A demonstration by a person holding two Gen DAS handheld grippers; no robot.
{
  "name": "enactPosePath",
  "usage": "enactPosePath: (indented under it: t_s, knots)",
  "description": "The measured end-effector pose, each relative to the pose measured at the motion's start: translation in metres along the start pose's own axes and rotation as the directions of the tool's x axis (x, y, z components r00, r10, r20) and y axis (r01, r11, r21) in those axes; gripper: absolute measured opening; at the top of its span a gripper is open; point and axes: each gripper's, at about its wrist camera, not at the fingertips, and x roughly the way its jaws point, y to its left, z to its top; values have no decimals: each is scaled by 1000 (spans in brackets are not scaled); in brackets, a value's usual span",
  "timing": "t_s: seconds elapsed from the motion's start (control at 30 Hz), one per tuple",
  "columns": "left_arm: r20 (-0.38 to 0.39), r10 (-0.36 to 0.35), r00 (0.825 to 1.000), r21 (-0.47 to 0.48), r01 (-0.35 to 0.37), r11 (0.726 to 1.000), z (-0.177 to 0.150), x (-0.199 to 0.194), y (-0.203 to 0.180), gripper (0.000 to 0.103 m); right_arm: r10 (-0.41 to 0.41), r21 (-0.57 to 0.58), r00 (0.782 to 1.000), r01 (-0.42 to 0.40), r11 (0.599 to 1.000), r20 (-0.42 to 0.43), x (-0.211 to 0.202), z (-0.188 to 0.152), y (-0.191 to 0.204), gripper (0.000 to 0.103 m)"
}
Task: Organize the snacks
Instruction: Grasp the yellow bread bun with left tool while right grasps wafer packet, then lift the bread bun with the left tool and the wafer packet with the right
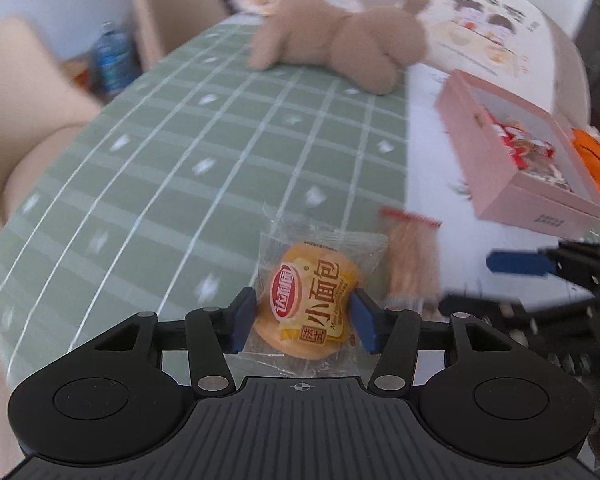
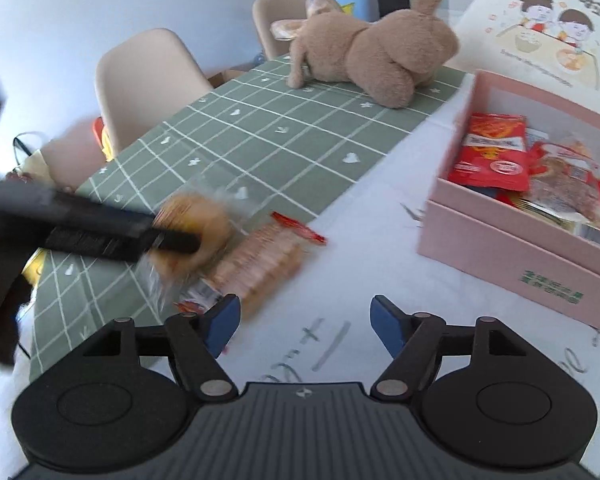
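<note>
A clear packet with a small yellow bread (image 1: 308, 300) lies on the green checked tablecloth (image 1: 160, 168). My left gripper (image 1: 304, 320) is shut on it, both blue pads against its sides. In the right wrist view the same bread (image 2: 204, 216) is blurred, with one left finger (image 2: 100, 224) across it. A packet of crackers (image 1: 412, 256) (image 2: 260, 264) lies just right of it. My right gripper (image 2: 304, 324) is open and holds nothing, low over the white mat (image 2: 360, 240). The pink box (image 2: 500, 248) (image 1: 512, 184) holds several red snack packets (image 2: 492, 152).
A tan plush toy (image 2: 380, 56) (image 1: 340, 44) lies at the far end of the cloth. Beige chairs (image 2: 148, 80) line the table's left side. A blue bottle (image 1: 112, 56) stands beyond that edge. An orange item (image 1: 596, 160) sits behind the box.
</note>
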Motion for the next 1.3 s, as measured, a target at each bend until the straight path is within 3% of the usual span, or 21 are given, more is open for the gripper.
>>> enactPosePath:
  t_s: [0.13,0.23,0.27,0.3,0.4,0.63,0.9,1.07,1.13,1.3]
  knots:
    - [9,28,1000,-100,-27,995,-23,-16,7,57,26,20,1000,-26,999,-10,20,10,16,73]
    - [8,36,999,-114,-35,993,-30,-21,8,57,33,30,999,-33,999,-1,36,16,25,71]
    - [4,39,999,-114,-38,993,-32,-22,7,57,20,11,1000,-20,1000,2,39,16,28,65]
    - [1,40,999,-113,-40,993,-33,-25,7,57,0,-17,1000,0,1000,9,40,16,32,49]
    - [-2,44,999,-111,-44,993,-37,-27,3,57,21,-58,1000,-22,998,-14,31,10,34,36]
    - [-36,-23,999,-59,21,998,-43,-29,-30,52,-8,-126,999,3,992,-36,-27,-40,12,35]
    - [-87,-144,986,64,150,987,-55,-29,-90,49,-177,-20,984,177,984,-15,-94,-90,-43,35]
    - [-86,-224,971,132,234,963,-62,-40,-125,41,-228,65,974,228,972,-1,-121,-112,-66,35]
    - [-74,-247,966,157,256,954,-61,-44,-136,19,-244,84,970,242,967,11,-129,-116,-69,35]
    - [-79,-256,963,219,267,938,-56,-42,-152,19,-278,108,960,272,956,44,-142,-125,-73,35]
